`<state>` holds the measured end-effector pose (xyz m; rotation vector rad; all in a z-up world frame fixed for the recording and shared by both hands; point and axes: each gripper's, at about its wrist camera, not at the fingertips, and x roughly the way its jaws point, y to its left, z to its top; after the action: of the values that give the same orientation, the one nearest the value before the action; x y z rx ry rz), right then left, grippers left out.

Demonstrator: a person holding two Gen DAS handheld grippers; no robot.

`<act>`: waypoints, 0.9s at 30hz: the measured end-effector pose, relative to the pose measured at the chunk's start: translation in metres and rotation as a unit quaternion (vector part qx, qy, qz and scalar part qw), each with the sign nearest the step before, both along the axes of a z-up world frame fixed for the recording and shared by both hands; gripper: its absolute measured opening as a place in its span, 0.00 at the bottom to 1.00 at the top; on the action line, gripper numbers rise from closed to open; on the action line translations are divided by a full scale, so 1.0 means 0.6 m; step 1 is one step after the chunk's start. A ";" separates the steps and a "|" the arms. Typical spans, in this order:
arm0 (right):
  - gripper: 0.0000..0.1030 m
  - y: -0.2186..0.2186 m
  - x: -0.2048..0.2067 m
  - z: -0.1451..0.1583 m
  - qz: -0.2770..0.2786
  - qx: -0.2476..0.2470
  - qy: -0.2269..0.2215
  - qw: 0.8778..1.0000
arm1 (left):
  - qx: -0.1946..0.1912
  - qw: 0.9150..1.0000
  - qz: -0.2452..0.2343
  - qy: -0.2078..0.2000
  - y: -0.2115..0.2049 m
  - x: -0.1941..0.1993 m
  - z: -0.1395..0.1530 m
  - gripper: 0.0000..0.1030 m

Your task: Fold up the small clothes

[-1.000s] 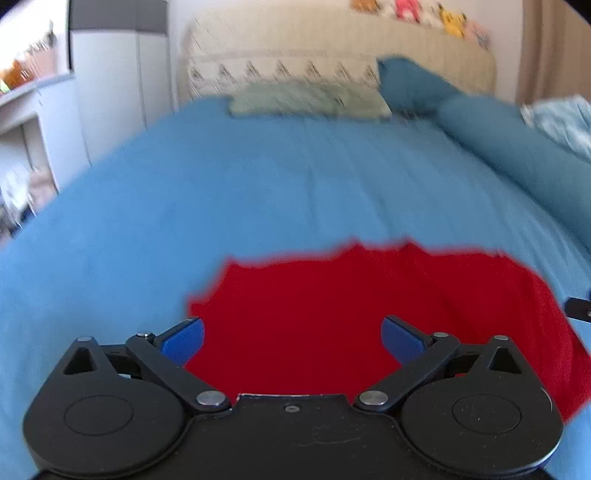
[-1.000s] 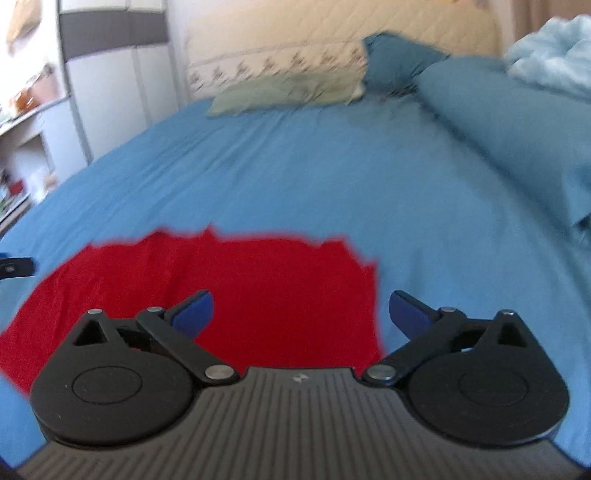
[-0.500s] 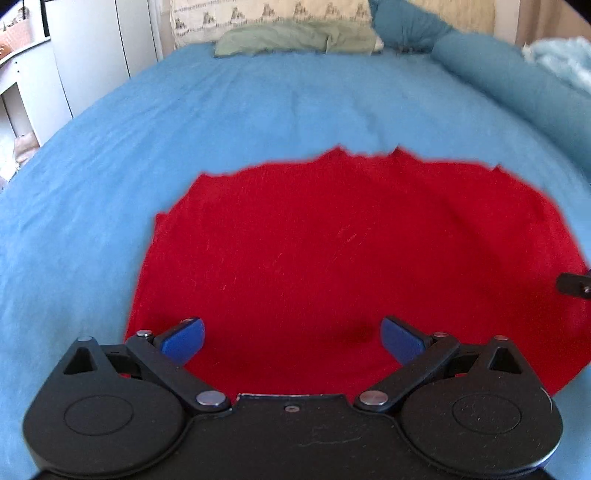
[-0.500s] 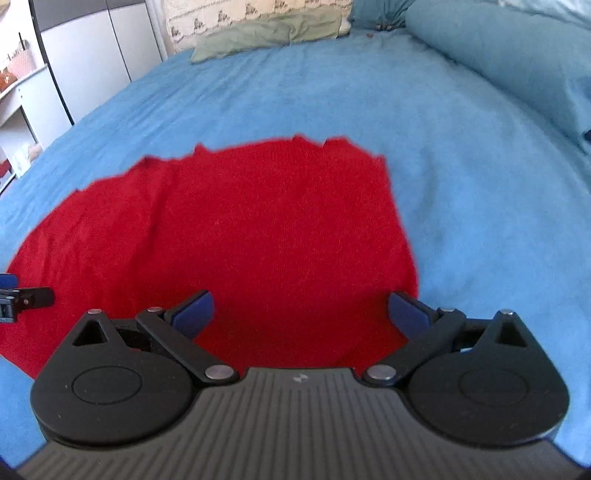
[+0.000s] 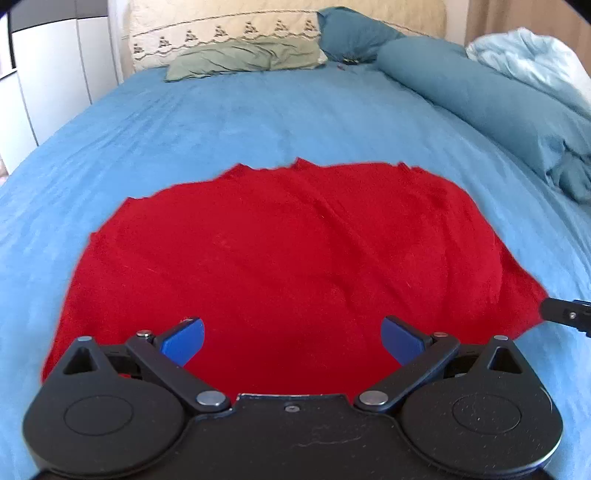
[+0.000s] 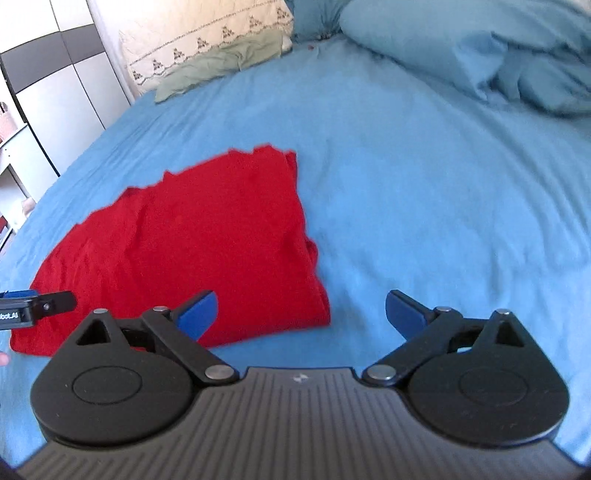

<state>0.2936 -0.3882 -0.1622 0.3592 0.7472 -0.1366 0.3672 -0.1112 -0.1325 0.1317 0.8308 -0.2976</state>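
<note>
Red knit fabric, a small soft garment [image 5: 288,258], is lying spread flat on the light blue bedspread [image 5: 258,122], nearer the foot of the bed than the pillows. Half a second ago the right wrist view was sitting squarely over the cloth; now that view is showing the garment [image 6: 192,243] pushed off to its left, with its right edge doubled into a thick fold, and bare bedspread [image 6: 424,184] lying ahead of the fingers. The right gripper [image 6: 301,312] is hanging with its blue-tipped fingers spread wide, holding nothing, one tip over the garment's near corner and the other over the sheet. The left gripper [image 5: 291,339] is hovering over the near hem, its blue pads likewise spread apart and empty; its view is now taking in more of the headboard end than before. Each tool's black tip is showing at the edge of the other's view.

Farther off, a sage green pillow [image 5: 243,61] is leaning against the cream quilted headboard [image 5: 229,26], and a long teal bolster [image 5: 480,96] is running down the right side.
</note>
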 end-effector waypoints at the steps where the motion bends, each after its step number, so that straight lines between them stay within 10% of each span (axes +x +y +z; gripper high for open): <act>1: 1.00 -0.002 0.001 -0.007 0.005 0.004 -0.001 1.000 | 0.002 1.000 -0.005 0.000 -0.003 -0.001 -0.005 1.00; 9: 0.81 -0.021 0.081 -0.040 0.052 0.008 -0.013 0.999 | 0.014 1.000 -0.004 0.001 0.003 0.023 -0.023 1.00; 19: 0.33 -0.017 0.160 -0.042 0.082 0.020 0.011 0.996 | 0.029 0.999 0.012 0.013 0.030 0.088 -0.049 1.00; 27: 0.25 0.027 0.186 0.093 0.099 0.056 -0.013 0.993 | 0.011 0.999 0.019 0.042 0.062 0.108 -0.047 1.00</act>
<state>0.4055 -0.3720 -0.1063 0.3917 0.7630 0.0968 0.4318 -0.0743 -0.1604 0.1235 0.9200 -0.2592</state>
